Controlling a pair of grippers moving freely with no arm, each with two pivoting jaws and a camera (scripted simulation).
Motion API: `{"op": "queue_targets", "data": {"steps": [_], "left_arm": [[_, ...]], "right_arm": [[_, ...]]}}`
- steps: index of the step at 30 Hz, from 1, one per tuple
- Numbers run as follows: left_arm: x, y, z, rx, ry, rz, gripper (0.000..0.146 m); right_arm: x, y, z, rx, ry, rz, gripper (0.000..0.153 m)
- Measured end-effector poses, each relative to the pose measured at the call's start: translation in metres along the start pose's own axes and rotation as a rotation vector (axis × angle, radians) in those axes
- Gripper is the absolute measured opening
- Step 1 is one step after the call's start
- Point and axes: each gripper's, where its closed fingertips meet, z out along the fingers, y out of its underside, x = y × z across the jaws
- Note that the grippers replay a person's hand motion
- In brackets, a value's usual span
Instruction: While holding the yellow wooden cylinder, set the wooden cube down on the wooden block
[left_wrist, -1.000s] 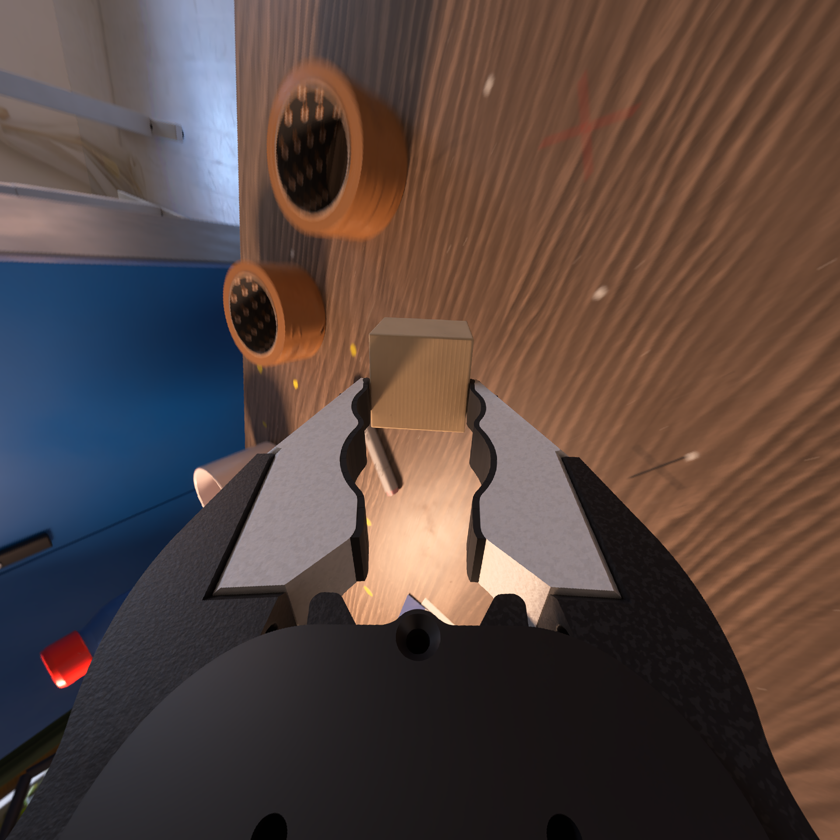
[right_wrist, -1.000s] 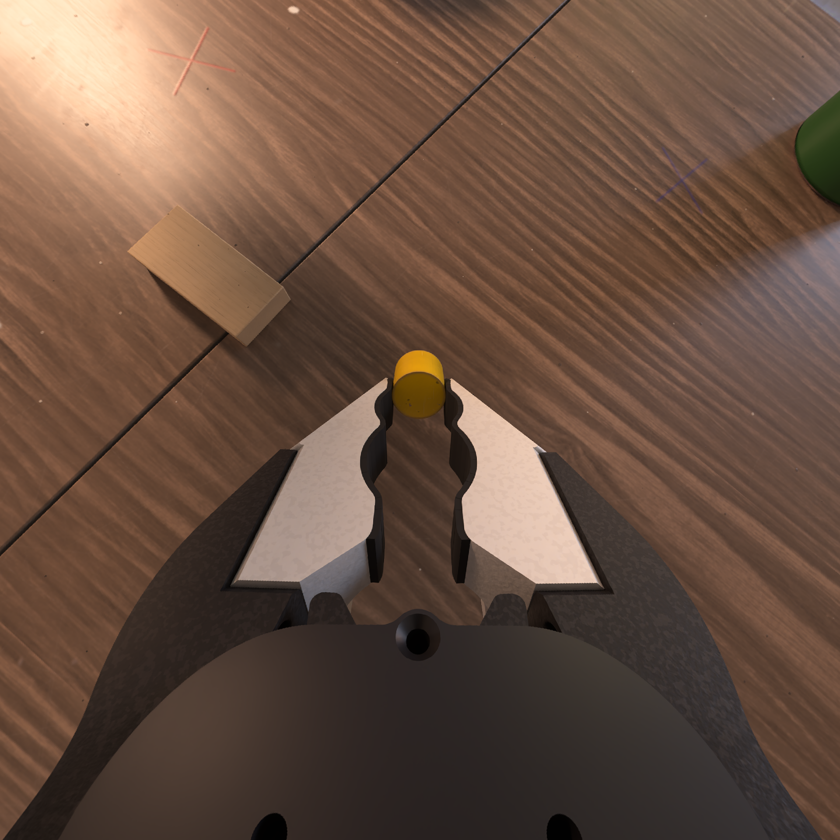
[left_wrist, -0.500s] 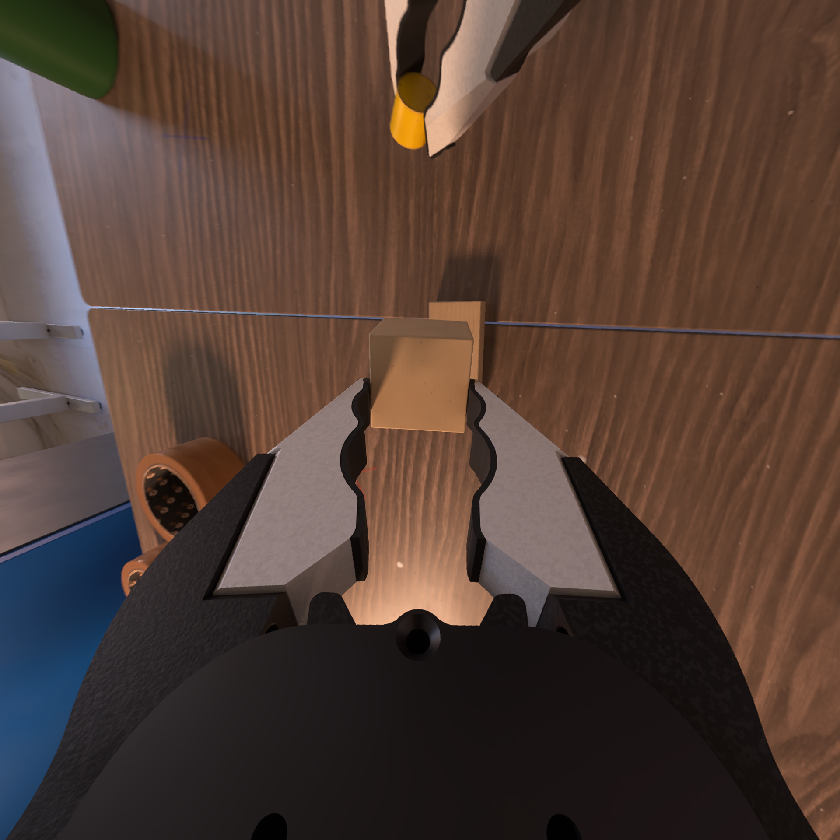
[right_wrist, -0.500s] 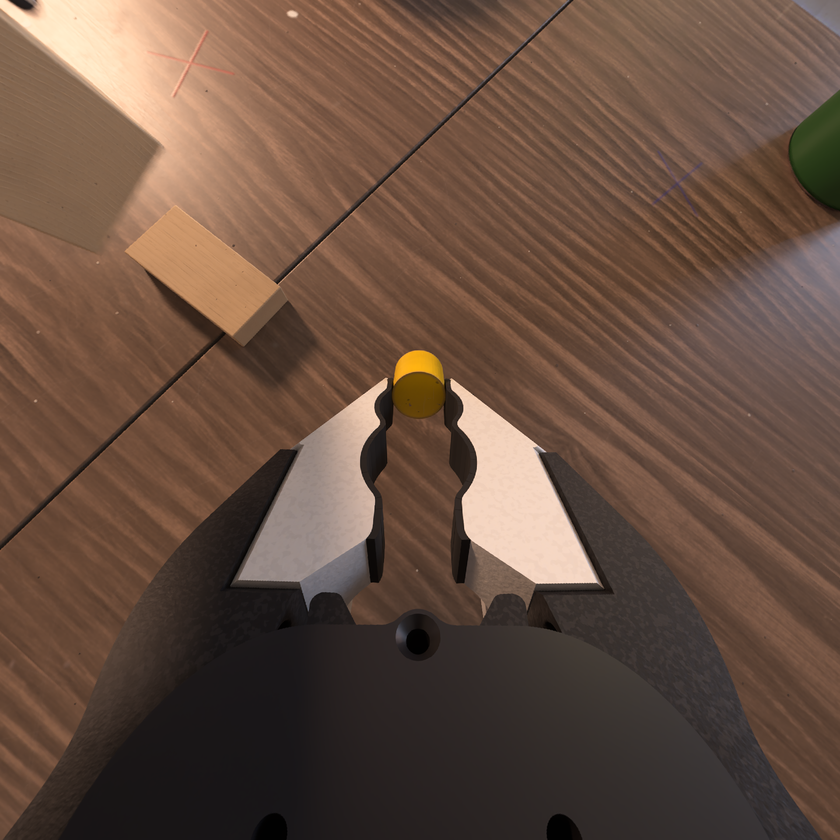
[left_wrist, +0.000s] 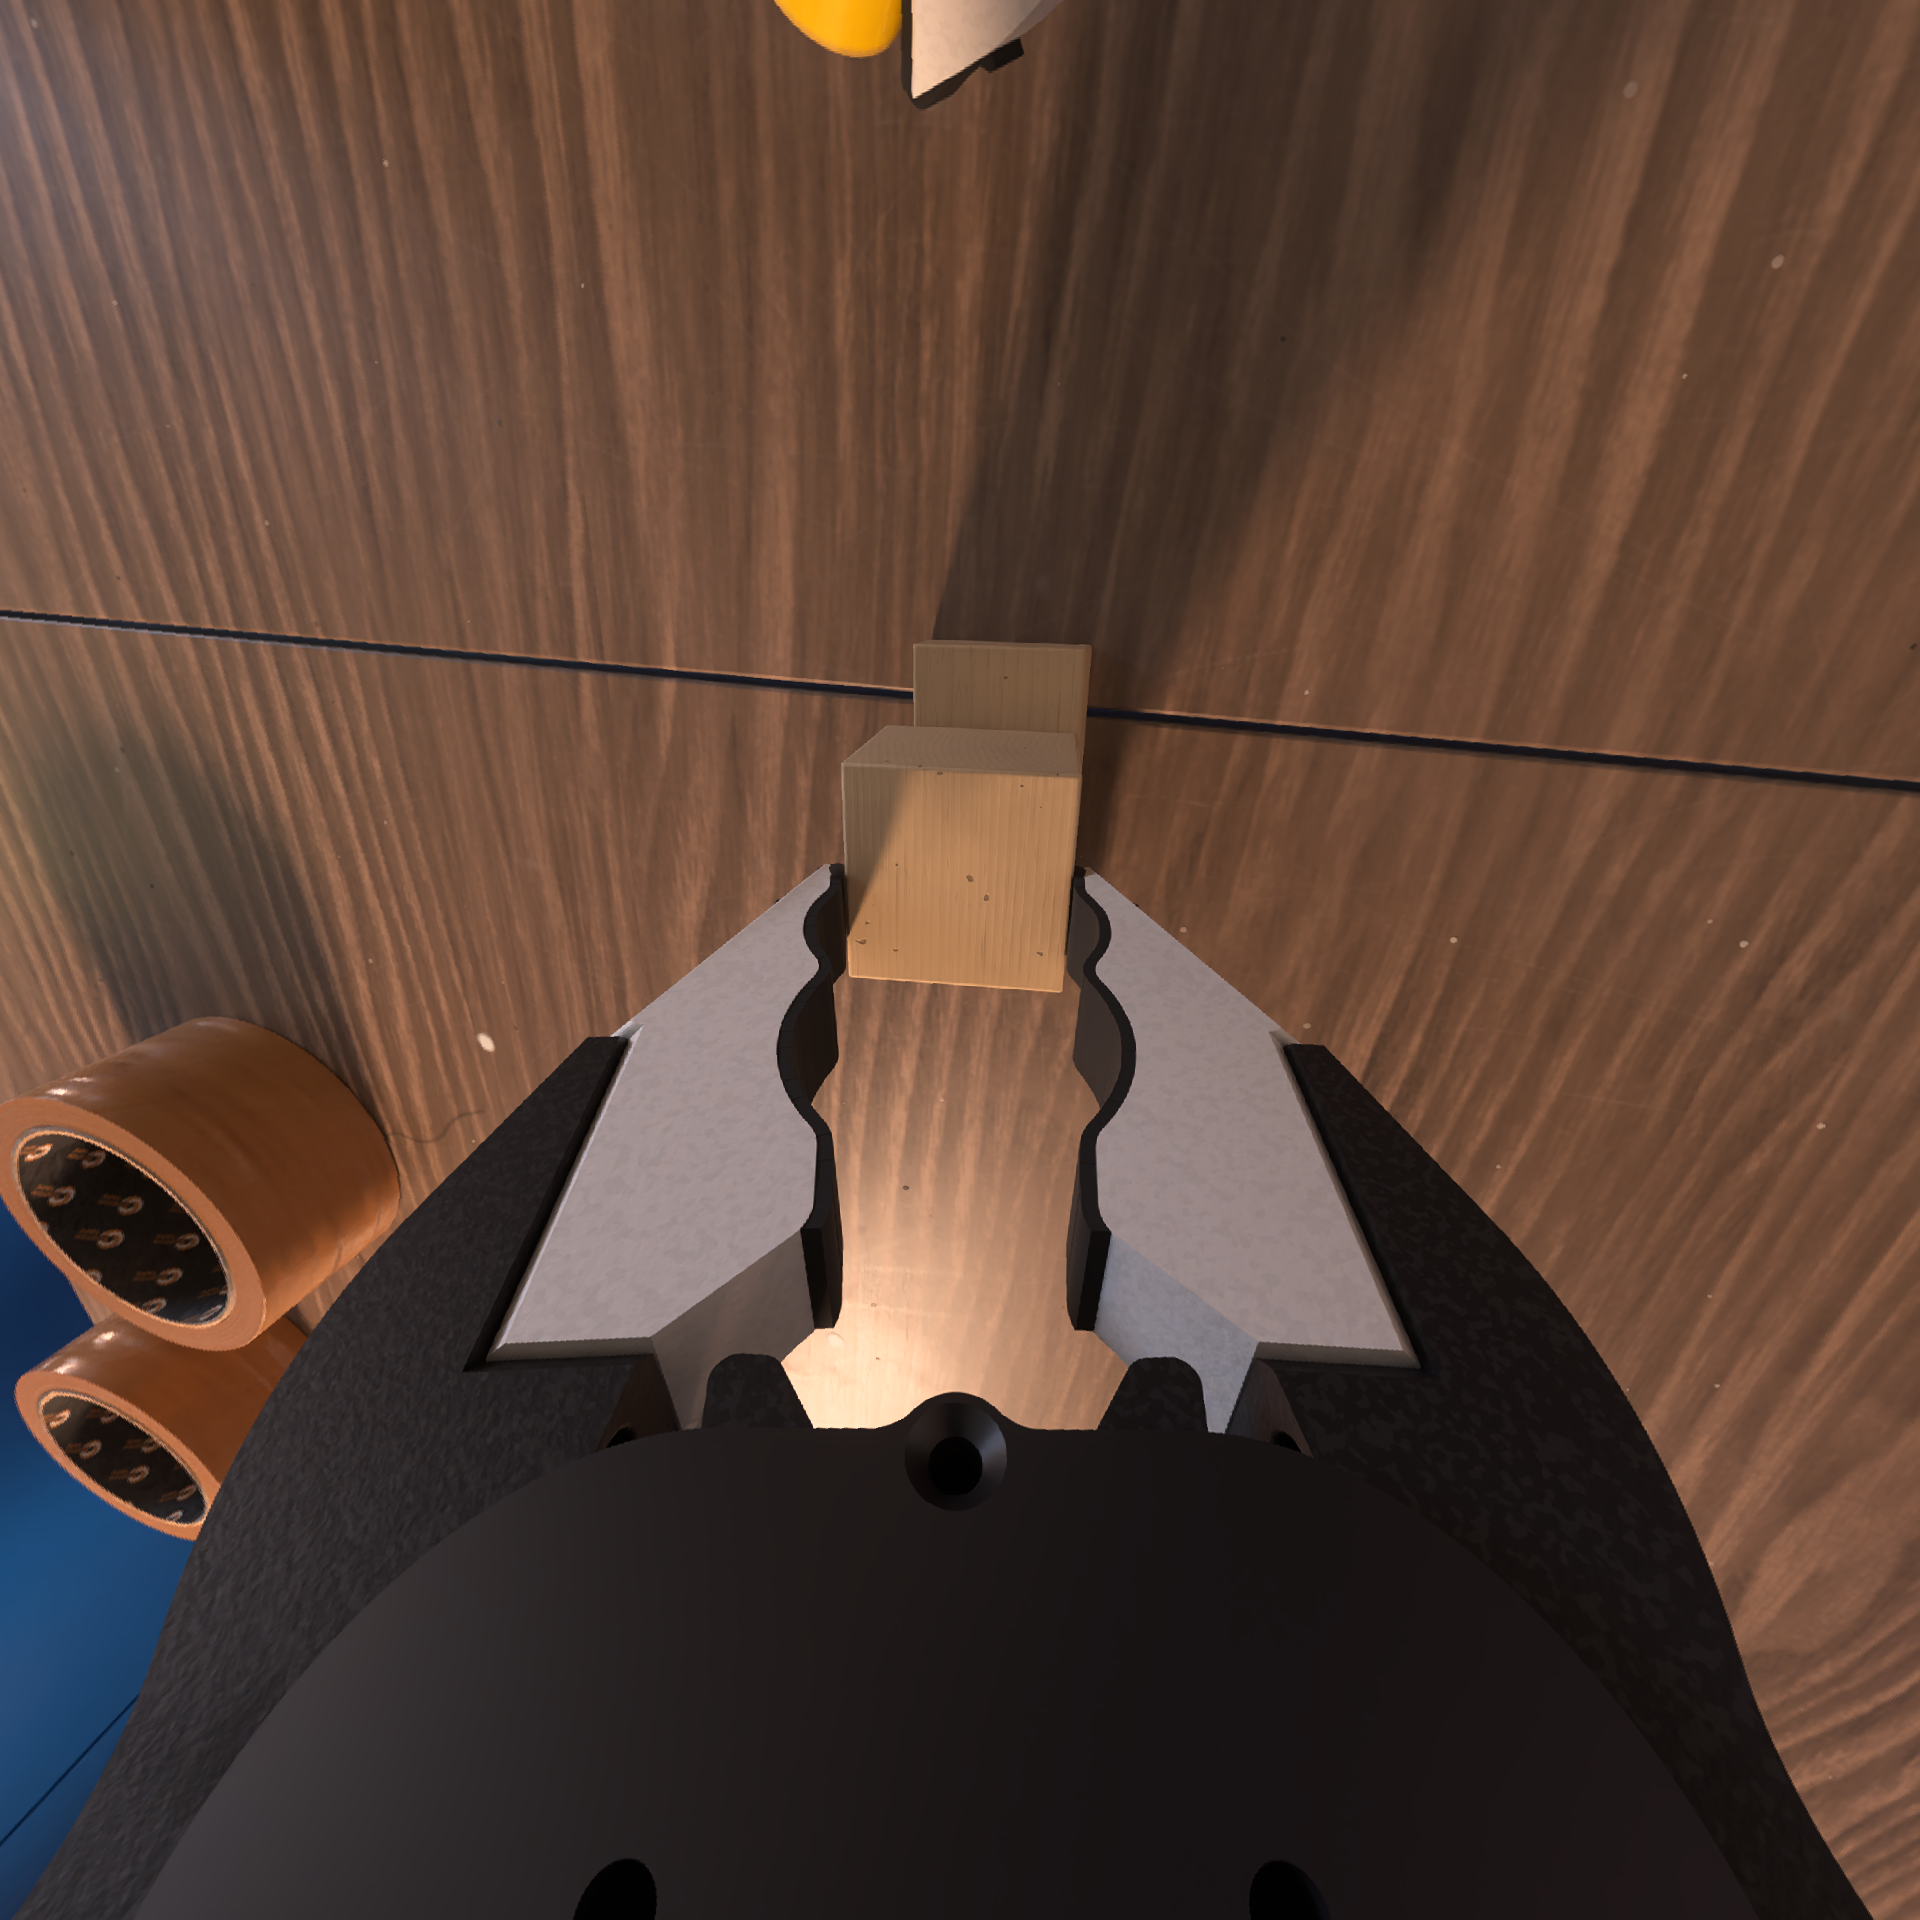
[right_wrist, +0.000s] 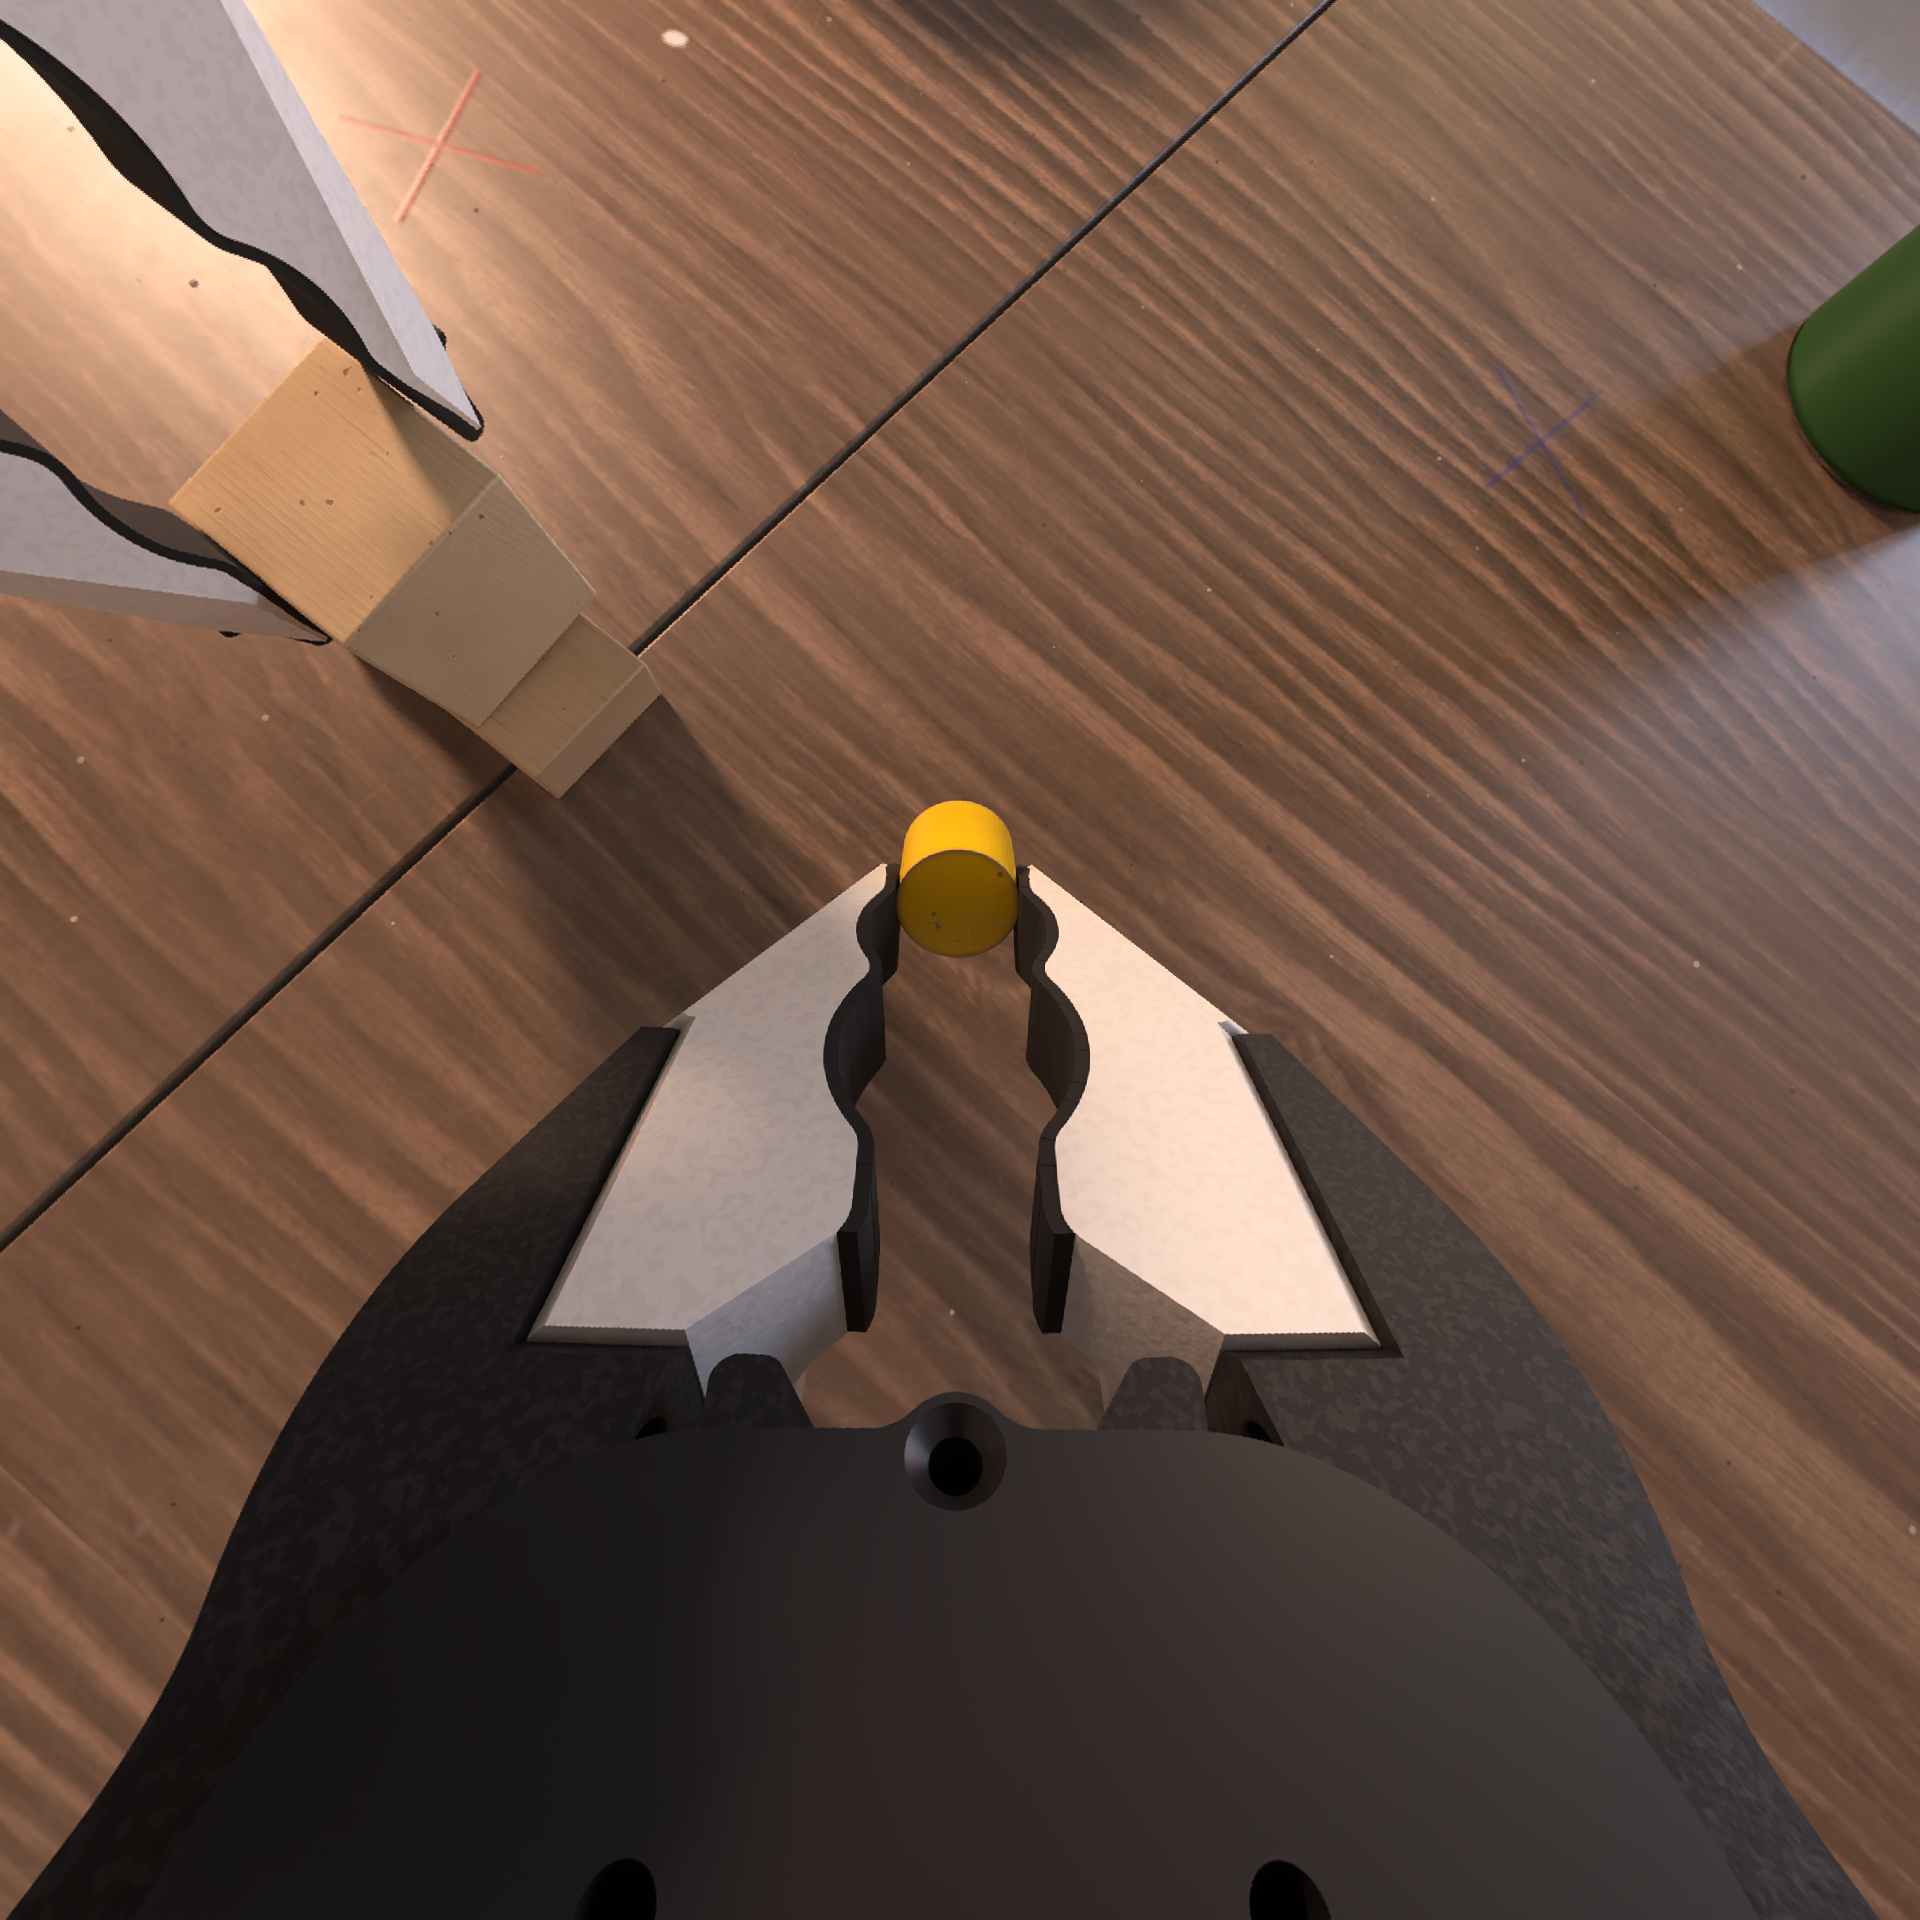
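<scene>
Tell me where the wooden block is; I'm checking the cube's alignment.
The wooden block lies across the table's seam, at the right wrist view's left, mostly hidden under the wooden cube held by the left gripper.

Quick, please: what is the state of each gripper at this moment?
Left gripper: closed on the wooden cube, over the wooden block.
Right gripper: closed on the yellow wooden cylinder.
</scene>
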Motion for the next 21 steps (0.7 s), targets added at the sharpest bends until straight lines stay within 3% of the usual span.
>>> {"op": "queue_targets", "data": {"steps": [5,12,17,21], "left_arm": [[0.000,0.000,0.000,0.001,0.010,0.001,0.042],[-0.003,-0.001,-0.005,0.041,-0.044,-0.054,0.054],[0.001,0.015,-0.045,0.115,-0.099,-0.076,0.053],[-0.025,0.068,-0.089,0.121,-0.215,-0.098,0.051]], "right_arm": [[0.000,0.000,0.000,0.000,0.002,0.001,0.021],[0.000,0.000,0.000,0.000,0.003,0.001,0.021],[0.001,0.001,0.000,0.000,0.002,0.004,0.021],[0.001,0.002,0.000,-0.001,0.000,0.009,0.021]]}}
